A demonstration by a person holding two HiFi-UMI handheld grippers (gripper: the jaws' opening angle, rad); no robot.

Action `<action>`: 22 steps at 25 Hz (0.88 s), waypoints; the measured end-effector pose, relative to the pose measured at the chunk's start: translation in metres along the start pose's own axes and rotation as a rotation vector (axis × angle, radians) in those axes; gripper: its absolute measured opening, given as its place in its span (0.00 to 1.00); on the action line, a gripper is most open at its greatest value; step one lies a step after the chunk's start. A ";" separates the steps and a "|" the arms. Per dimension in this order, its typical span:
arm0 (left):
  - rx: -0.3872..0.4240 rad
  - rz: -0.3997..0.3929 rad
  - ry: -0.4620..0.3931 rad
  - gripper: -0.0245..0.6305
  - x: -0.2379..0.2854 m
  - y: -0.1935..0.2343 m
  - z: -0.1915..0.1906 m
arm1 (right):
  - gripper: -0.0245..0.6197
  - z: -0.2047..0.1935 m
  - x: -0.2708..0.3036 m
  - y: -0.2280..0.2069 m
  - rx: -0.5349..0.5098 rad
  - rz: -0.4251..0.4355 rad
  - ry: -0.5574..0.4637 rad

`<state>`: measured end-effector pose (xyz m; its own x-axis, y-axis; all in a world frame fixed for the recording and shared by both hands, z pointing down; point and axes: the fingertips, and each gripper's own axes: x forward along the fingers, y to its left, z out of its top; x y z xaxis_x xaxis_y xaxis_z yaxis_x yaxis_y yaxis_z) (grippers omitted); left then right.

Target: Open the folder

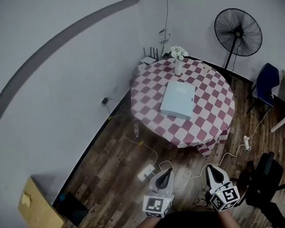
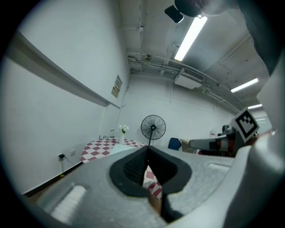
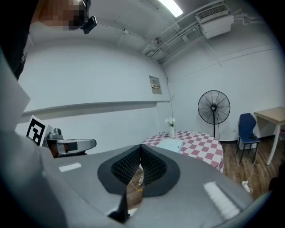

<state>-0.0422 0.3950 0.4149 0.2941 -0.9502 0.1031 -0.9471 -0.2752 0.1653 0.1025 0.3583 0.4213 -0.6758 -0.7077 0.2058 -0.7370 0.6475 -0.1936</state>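
A round tabletop (image 1: 214,106) is seen in the head view, draped in a red-and-white chequered cloth that hangs over its edge in soft folds. The folder (image 1: 178,99) lies flat and closed near the middle of that cloth: a pale, smooth rectangle with a matt surface. Behind it, near the far rim, a slim white vase of white flowers (image 1: 178,59) stands upright. The floor (image 1: 113,185) is laid in dark wooden planks, and a white power strip (image 1: 146,172) with its thin cable is seen lying on it. A black pedestal fan (image 1: 237,27) with a round wire cage stands beyond the tabletop, and a blue chair (image 1: 267,82) is placed to its right.

The left tongs (image 1: 168,170) and the right tongs (image 1: 209,167) are held side by side at the bottom of the head view, over the floor, each tapering to a grey point and carrying a cube with square black-and-white markers. In the two gripper views the jaws are shown as grey, grainy shells with black ribbed pads. The jaws of the left tongs are brought together with nothing between them; those of the right tongs are likewise met at the tip and empty. The folder is found well apart from both tongs, ahead of them on the tabletop and untouched.
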 end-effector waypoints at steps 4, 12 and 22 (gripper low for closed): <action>0.016 0.005 0.001 0.04 0.018 0.024 0.001 | 0.04 0.003 0.023 -0.010 -0.037 -0.025 0.042; 0.020 -0.002 0.005 0.04 0.056 0.044 0.001 | 0.04 0.023 0.075 -0.026 -0.052 -0.009 -0.002; 0.058 0.008 0.061 0.04 0.169 0.080 -0.002 | 0.04 0.025 0.172 -0.099 -0.016 0.031 0.025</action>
<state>-0.0682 0.2126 0.4473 0.2926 -0.9420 0.1643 -0.9546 -0.2777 0.1078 0.0591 0.1653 0.4520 -0.6980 -0.6803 0.2235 -0.7157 0.6734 -0.1852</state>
